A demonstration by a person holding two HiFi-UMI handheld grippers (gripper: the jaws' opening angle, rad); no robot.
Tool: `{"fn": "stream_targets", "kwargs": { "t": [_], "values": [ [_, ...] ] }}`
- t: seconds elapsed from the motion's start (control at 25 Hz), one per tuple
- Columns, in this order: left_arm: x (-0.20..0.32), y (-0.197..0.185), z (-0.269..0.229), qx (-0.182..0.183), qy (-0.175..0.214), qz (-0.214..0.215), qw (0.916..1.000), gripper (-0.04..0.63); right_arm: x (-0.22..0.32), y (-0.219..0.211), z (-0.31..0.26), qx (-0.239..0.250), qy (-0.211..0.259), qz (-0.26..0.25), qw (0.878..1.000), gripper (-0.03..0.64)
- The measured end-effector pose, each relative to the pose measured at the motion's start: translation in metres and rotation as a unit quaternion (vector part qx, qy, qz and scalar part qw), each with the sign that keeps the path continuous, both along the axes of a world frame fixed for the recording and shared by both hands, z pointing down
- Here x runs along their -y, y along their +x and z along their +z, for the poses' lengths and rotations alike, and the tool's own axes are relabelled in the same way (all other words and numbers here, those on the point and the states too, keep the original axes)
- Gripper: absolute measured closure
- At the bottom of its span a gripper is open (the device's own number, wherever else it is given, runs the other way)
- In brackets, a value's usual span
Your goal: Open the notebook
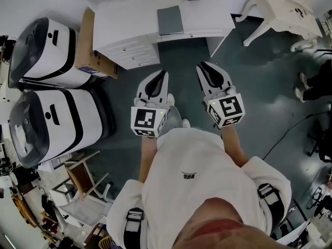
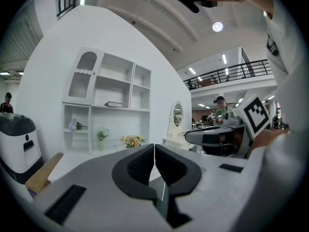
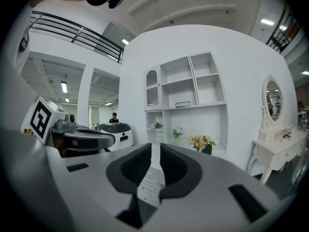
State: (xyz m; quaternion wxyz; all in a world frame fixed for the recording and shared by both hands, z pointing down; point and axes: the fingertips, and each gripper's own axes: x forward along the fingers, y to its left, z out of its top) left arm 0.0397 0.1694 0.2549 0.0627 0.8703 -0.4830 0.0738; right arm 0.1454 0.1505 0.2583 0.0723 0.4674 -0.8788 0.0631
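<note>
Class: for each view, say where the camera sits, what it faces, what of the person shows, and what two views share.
Head view: on the person's head, steeply down at the desk and notebook; torso, forearms, left gripper, right gripper show.
Left gripper view: on that gripper, facing the shelf unit; own jaws, right gripper.
Right gripper view: likewise; own jaws, left gripper.
Shared: both gripper views show shelf unit and flowers.

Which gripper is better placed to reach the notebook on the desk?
Left, probably: the left gripper lines up almost straight with the closed notebook; the right gripper sits off to its side. Both are short of the desk.
</note>
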Motion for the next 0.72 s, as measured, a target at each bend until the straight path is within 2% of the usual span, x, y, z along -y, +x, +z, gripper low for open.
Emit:
{"fn": "stream_targets", "kwargs": {
  "t": [0.72],
  "values": [
    [0.131, -0.030, 0.019, -0.005, -0.020, 0.067, 0.9975, 0.595, 0.116, -0.033, 0.018, -0.010, -0.028, 0.057, 0.998, 0.578]
  ]
}}
